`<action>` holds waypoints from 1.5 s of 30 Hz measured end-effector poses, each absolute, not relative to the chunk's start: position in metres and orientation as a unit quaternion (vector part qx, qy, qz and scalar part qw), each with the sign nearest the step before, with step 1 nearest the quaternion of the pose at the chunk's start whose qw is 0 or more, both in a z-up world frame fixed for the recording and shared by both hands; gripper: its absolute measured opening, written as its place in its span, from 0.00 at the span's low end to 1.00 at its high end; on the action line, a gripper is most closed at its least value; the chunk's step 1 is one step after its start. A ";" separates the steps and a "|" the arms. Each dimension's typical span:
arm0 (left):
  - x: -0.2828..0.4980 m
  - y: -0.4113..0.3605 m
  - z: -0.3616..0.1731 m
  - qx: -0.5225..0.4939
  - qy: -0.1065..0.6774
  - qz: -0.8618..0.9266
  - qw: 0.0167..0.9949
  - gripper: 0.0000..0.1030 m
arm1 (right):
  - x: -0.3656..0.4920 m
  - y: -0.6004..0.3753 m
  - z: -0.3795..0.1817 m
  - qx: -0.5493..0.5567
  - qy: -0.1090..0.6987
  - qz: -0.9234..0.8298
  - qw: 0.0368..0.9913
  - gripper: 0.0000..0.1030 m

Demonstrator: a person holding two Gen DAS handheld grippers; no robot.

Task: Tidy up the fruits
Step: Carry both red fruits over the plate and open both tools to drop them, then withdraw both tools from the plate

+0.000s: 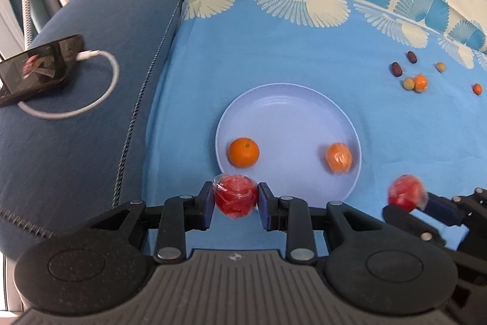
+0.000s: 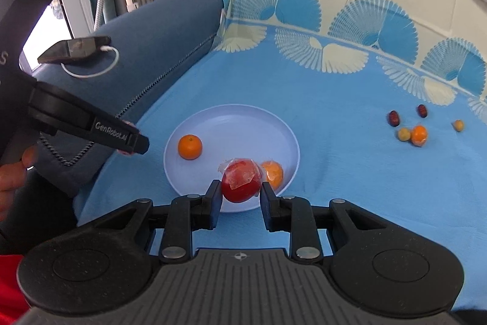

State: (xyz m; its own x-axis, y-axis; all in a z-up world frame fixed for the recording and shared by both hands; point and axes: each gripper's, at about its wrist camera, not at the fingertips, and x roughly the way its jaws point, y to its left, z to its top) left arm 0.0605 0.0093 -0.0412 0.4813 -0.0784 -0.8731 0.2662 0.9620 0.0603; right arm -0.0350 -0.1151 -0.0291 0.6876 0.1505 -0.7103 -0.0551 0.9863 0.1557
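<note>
Left wrist view: the left gripper pinched a red wrapped fruit, one pad on each side, jaws pressed onto its plastic skin. It was held just at the near rim of the pale plate, likely so it could be lowered in with the others. The plate already carried a bare orange at left and a wrapped orange at right, well apart, so the middle was free for more. At right the right gripper, blurred, carried a second red fruit beside the plate's edge. Small loose fruits sat far right on the blue cloth, not yet sorted. A phone with a white cable lay on the sofa arm, out of the work area.

Right wrist view: the right gripper clamped the second red fruit between both pads, wrapper flap sticking up, hanging over the plate's near part and just in front of the wrapped orange; whether they touched I could not tell. The bare orange stayed clear at left. The left gripper showed side-on at the plate's left edge; only a sliver of its load showed. A hand gripped its handle. The small loose fruits lay apart at right. Judged: both reds were about to be set down on the plate.
</note>
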 end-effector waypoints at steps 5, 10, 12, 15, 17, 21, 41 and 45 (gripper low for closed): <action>0.088 -0.004 -0.058 0.102 0.507 -0.103 0.850 0.32 | -0.003 -0.110 -0.050 0.054 0.406 0.058 0.910 0.28; 0.116 -0.017 -0.081 0.115 0.519 -0.104 0.841 0.32 | 0.024 -0.109 -0.074 0.059 0.425 0.065 0.901 0.28; 0.125 -0.021 -0.091 0.126 0.524 -0.101 0.836 0.32 | 0.034 -0.111 -0.083 0.064 0.433 0.066 0.897 0.28; 0.135 -0.027 -0.103 0.135 0.531 -0.101 0.831 0.32 | 0.044 -0.111 -0.095 0.069 0.442 0.072 0.891 0.28; 0.139 -0.030 -0.107 0.143 0.524 -0.101 0.834 0.32 | 0.050 -0.110 -0.102 0.068 0.446 0.074 0.889 0.28; 0.146 -0.039 -0.111 0.158 0.509 -0.101 0.840 0.35 | 0.059 -0.109 -0.111 0.069 0.450 0.083 0.886 0.28; 0.032 0.001 -0.058 0.214 0.443 -0.069 0.868 1.00 | -0.033 -0.124 -0.049 0.085 0.449 0.060 0.888 0.99; 0.012 0.014 -0.044 0.186 0.451 -0.064 0.871 1.00 | -0.060 -0.116 -0.032 0.074 0.428 0.056 0.899 0.99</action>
State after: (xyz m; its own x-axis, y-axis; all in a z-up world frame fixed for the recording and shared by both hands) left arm 0.0121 0.0136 -0.0436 0.5851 0.0567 -0.8090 0.2782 0.9230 0.2659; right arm -0.0603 -0.1165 -0.0316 0.6269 0.1649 -0.7614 -0.0376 0.9826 0.1818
